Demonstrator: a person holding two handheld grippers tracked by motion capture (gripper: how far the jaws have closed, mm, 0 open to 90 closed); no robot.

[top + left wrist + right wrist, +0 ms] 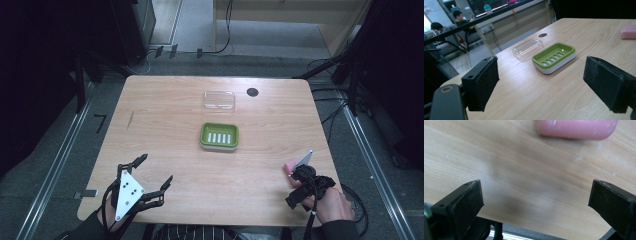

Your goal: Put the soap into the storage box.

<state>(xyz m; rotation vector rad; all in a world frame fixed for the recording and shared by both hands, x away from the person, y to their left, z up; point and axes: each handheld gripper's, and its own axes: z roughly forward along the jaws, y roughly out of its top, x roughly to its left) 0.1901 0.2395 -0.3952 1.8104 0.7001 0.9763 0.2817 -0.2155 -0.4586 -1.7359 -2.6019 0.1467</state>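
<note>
A light wooden table [165,130] with rounded corners spreads ahead of the tongs, a dark round cable hole [252,92] near its far edge. Beyond that edge lies grey floor [200,27] crossed by black cables [227,30], with a pale wooden panel [285,15] standing farther off. Metal rails [55,165] run along the floor on both sides. Far ahead of the left tongs, seated people [459,18] and chairs [449,47] sit beside a long counter [506,11]. The surroundings are dim.

1 soap dish [219,136], 1 lid [219,100], 1 soap [628,32]
</note>
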